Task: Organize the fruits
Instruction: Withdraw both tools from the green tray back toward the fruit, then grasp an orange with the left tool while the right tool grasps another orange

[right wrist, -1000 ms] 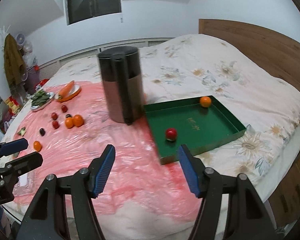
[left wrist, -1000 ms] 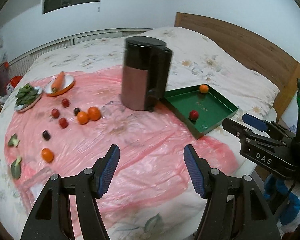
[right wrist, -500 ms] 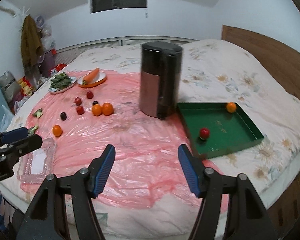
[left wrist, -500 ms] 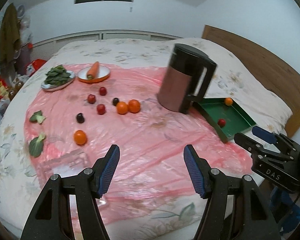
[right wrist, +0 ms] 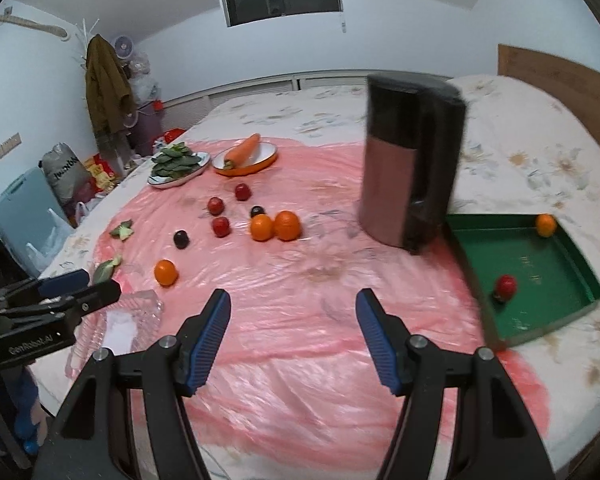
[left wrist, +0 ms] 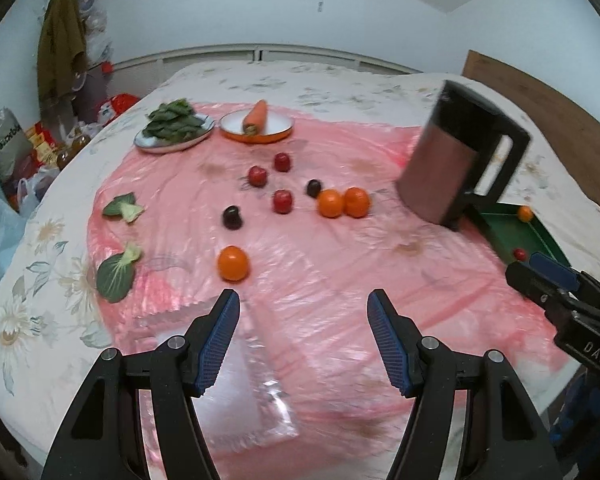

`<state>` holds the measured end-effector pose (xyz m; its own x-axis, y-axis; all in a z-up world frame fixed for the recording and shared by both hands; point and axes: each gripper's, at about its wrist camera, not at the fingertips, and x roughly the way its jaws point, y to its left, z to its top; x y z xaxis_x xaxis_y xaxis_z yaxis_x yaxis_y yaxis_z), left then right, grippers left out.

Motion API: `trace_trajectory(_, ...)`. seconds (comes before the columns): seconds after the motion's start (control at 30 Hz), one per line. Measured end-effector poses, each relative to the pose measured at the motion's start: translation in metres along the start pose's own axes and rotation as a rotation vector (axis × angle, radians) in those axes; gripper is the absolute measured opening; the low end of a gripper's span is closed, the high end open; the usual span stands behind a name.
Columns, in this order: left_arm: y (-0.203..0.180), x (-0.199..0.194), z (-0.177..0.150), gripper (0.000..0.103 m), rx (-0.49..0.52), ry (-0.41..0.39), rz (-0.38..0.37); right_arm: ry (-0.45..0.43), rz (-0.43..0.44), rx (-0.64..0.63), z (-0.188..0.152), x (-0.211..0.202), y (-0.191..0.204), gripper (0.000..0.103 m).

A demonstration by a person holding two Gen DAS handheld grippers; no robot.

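Observation:
Loose fruit lies on a pink plastic sheet [left wrist: 340,264] spread over a bed. A single orange [left wrist: 233,263] sits just beyond my left gripper [left wrist: 303,304], which is open and empty. Further back lie a pair of oranges [left wrist: 343,202], three red fruits [left wrist: 282,201] and two dark plums [left wrist: 232,217]. The green tray [right wrist: 528,264] at the right holds one orange [right wrist: 546,225] and one red fruit [right wrist: 505,286]. My right gripper [right wrist: 293,306] hangs open and empty over bare sheet left of the tray.
A tall dark jug [right wrist: 410,164] stands beside the tray's left edge. At the back are a plate of leafy greens [left wrist: 175,130] and a bowl with a carrot [left wrist: 256,124]. Two loose leaves [left wrist: 118,272] lie left. A clear glass dish [right wrist: 120,326] sits under my left gripper.
Both grippers have swung left and dipped, so the loose fruit now sits centred and the tray has slid to the right. Neither gripper's opening has changed.

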<state>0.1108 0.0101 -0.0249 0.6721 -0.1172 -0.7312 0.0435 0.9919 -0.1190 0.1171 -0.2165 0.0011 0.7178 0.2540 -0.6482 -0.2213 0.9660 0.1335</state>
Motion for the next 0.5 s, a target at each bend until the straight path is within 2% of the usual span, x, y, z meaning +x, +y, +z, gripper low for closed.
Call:
trace_trajectory(0.2,0.036,0.033,0.010,0.061,-0.051,0.033,0.013,0.045,0.044,-0.020,0.012,0.055,0.013,0.088)
trace_trajectory(0.37,0.054,0.062,0.016,0.060,-0.056,0.080,0.012,0.086,0.030,-0.075,0.030,0.104,0.013,0.088)
trace_trajectory(0.5,0.065,0.084,0.017,0.060,-0.064,0.126,0.004,0.137,0.035,-0.166,0.043,0.146,0.014,0.088)
